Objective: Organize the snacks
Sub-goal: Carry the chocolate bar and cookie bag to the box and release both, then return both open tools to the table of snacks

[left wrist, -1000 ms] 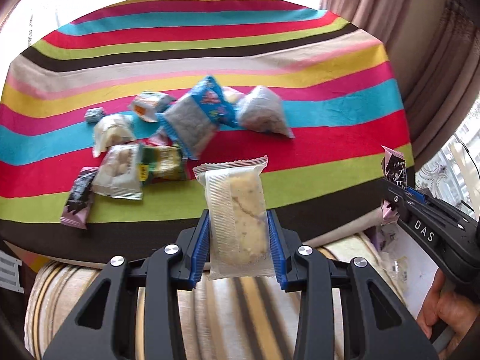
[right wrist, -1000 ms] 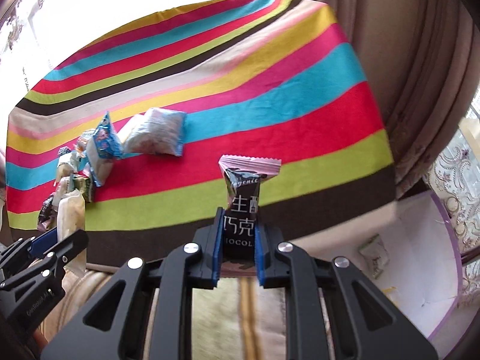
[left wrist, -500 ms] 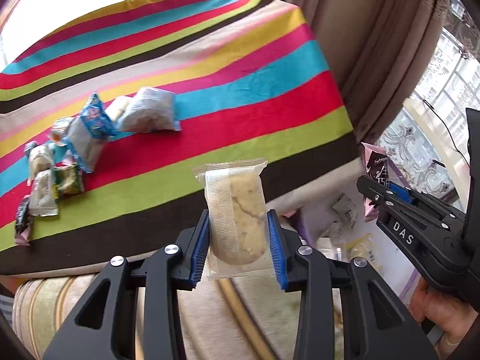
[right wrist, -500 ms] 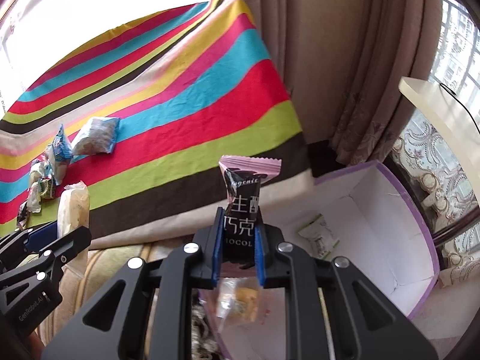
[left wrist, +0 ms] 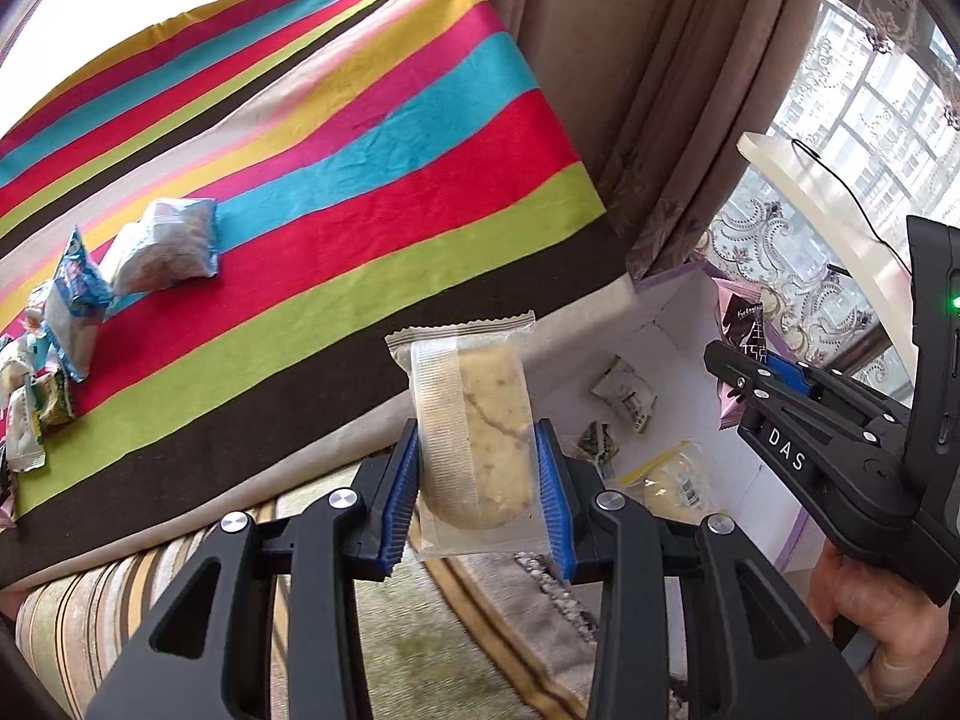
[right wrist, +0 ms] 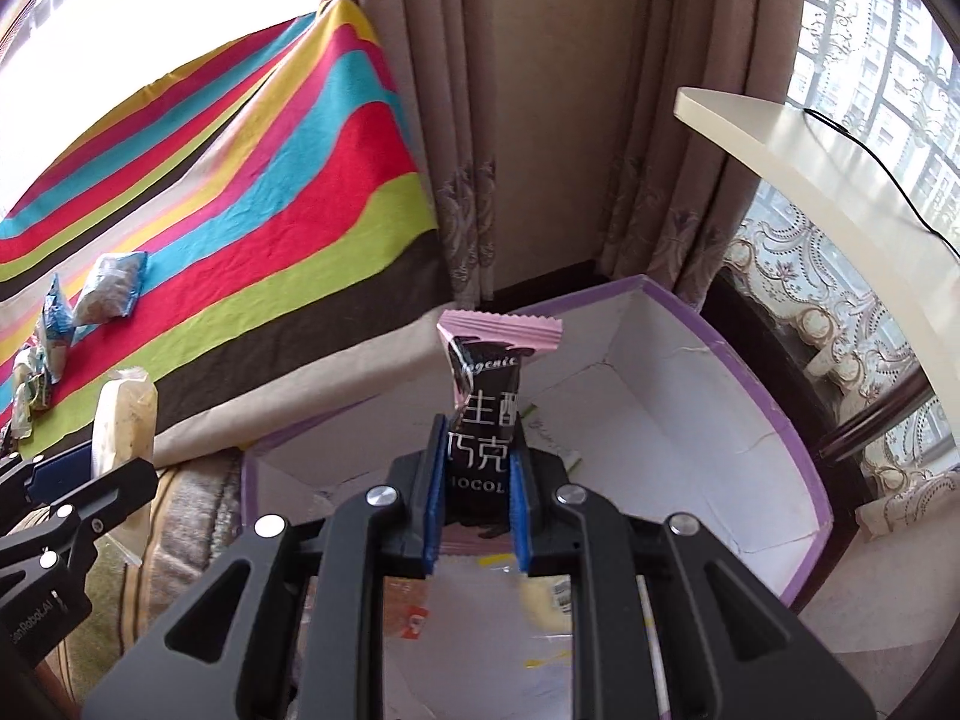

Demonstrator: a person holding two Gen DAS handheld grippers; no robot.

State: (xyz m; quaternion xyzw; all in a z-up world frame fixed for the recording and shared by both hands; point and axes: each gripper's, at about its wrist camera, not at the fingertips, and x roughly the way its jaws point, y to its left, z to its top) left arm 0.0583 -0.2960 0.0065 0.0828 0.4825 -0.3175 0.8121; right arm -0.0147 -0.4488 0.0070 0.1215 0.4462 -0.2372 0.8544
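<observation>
We see both views lit by strong daylight from the window (right wrist: 864,30), which blows out to pure white above the striped cloth (left wrist: 336,180) and leaves the gripper arms below it dark. Fisheye bending curves the cloth's stripes and rounds every corner into black. Near the window, the curtain (right wrist: 540,120) stays sharp, while the floor beneath the cloth smears softly.

Your right claw (left wrist: 735,387) carries "DAS" in white on its black body. The chocolate bar wrapper (right wrist: 486,420) it grips reads "生", "巧克" and "IOCOL", with a script word above too small to make out. The left claw (right wrist: 36,474) shows "enRobot.AI" along its side.
</observation>
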